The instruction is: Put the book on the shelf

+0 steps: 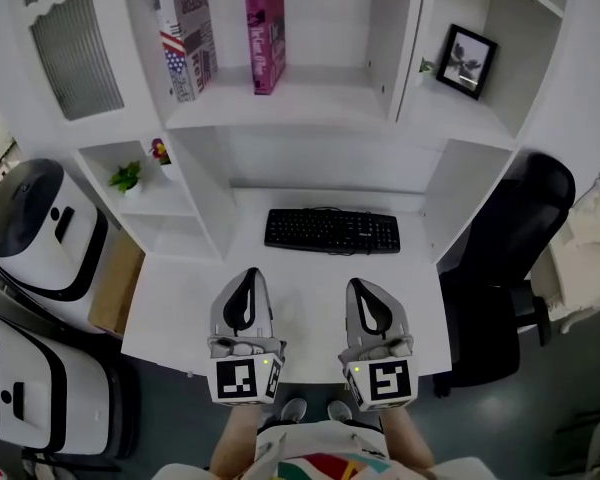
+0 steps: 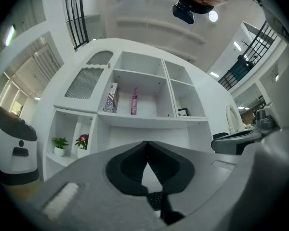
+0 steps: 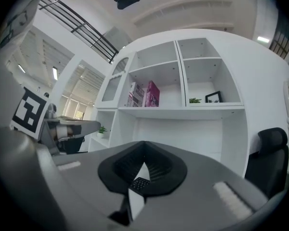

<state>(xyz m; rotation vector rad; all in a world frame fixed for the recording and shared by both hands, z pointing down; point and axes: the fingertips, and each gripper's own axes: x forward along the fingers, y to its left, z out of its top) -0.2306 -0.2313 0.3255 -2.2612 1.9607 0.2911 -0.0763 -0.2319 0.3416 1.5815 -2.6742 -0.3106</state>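
Two books stand upright on the upper middle shelf (image 1: 310,103): a flag-patterned book (image 1: 185,33) and a pink book (image 1: 265,28) to its right. They also show far off as the flag-patterned book (image 2: 112,98) and pink book (image 2: 134,101) in the left gripper view, and as the pink book (image 3: 153,94) in the right gripper view. My left gripper (image 1: 248,276) and right gripper (image 1: 362,286) sit side by side low over the white desk (image 1: 310,293), near its front edge, pointing at the shelf unit. Both are shut with nothing between the jaws, left gripper (image 2: 145,143) and right gripper (image 3: 144,143) alike.
A black keyboard (image 1: 331,231) lies on the desk ahead of the grippers. A picture frame (image 1: 466,61) stands in the right cubby; a green plant (image 1: 128,178) and a flower pot (image 1: 160,151) sit at left. A black chair (image 1: 510,258) is right, white machines (image 1: 40,228) left.
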